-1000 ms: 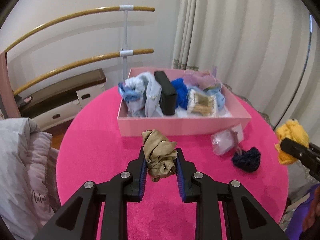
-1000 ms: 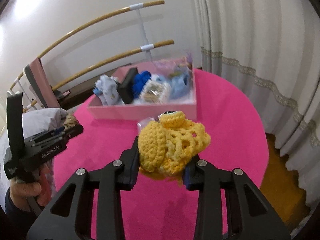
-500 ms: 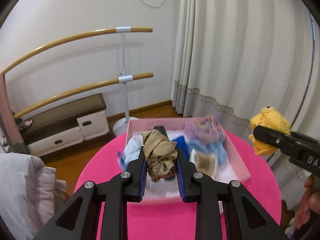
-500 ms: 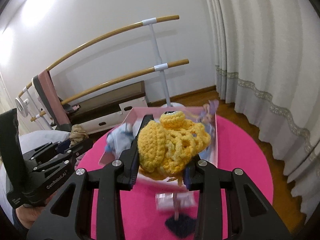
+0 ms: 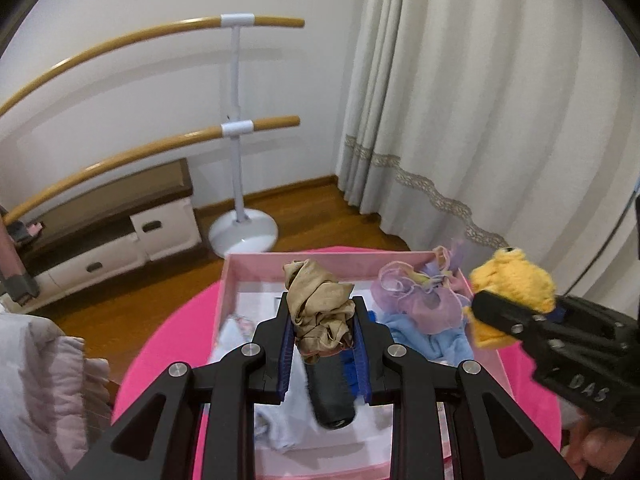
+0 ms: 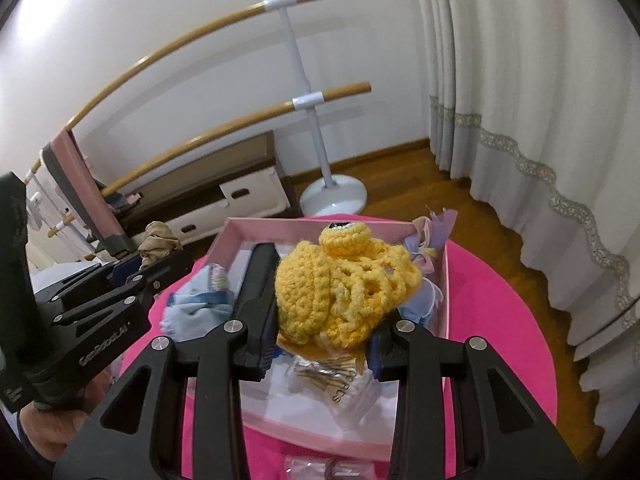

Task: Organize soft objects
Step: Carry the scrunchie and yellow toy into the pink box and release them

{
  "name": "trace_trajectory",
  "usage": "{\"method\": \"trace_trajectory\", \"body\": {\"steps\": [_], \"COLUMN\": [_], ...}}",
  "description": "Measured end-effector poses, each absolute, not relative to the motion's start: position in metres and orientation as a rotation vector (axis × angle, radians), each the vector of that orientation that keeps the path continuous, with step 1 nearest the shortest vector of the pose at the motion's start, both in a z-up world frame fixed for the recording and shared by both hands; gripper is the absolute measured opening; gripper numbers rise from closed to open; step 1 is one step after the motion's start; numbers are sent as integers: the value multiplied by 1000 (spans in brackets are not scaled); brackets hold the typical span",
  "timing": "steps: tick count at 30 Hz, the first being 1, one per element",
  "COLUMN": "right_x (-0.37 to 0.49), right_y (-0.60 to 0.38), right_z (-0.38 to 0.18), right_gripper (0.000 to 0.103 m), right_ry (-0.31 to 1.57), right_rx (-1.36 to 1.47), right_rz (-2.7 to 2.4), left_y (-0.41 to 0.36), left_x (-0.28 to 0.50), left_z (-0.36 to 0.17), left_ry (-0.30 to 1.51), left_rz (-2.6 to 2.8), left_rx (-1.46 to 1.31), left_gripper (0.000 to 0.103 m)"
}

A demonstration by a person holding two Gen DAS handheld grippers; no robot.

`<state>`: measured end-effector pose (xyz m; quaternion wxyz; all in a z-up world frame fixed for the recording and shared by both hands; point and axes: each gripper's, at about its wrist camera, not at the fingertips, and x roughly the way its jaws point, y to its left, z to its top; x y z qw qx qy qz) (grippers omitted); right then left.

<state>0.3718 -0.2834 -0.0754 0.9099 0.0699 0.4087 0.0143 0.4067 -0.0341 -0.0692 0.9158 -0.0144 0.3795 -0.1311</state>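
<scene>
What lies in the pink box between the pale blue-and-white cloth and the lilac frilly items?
In the left wrist view, a black oblong object and blue fabric lie in the pink box between them.

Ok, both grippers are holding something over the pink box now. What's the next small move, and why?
Probably lower the left gripper a little, then open it. It is shut on the beige cloth above a bare patch of the pink box, left of the black case. The right gripper holds the yellow crochet toy alongside.
</scene>
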Motion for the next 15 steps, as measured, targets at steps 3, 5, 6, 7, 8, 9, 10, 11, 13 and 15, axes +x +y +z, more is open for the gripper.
{"method": "trace_trajectory", "body": {"steps": [3, 5, 6, 7, 8, 9, 10, 11, 13, 15], "right_x": [380, 384, 386, 386, 387, 388, 388, 387, 385, 383], "right_y": [-288, -292, -293, -295, -295, -296, -296, -297, -300, -306], "right_z": [-87, -94, -97, -99, -102, -105, -107, -109, -111, -113], "right_gripper": [33, 34, 34, 36, 38, 39, 45, 46, 49, 59], "right_ry": [872, 888, 895, 900, 906, 915, 924, 927, 926, 925], "right_rx": [143, 149, 151, 154, 157, 156, 155, 154, 160, 172], "right_rz": [17, 12, 10, 9, 7, 4, 3, -3, -19, -30], "left_y": [-43, -46, -48, -49, -51, -52, -54, -54, -54, -50], "left_x": [426, 438, 446, 454, 461, 468, 474, 480, 485, 486], "left_z": [-75, -79, -81, -83, -86, -88, -90, -92, -95, -96], "left_ry": [807, 820, 825, 831, 841, 851, 862, 864, 866, 864], "left_rz": [-286, -299, -303, -305, -310, -316, -317, -306, -291, -271], "left_rx": [-33, -30, -30, -32, -35, -36, -25, -15, -9, -19], "left_gripper": [23, 23, 23, 26, 27, 29, 35, 40, 50, 62]}}
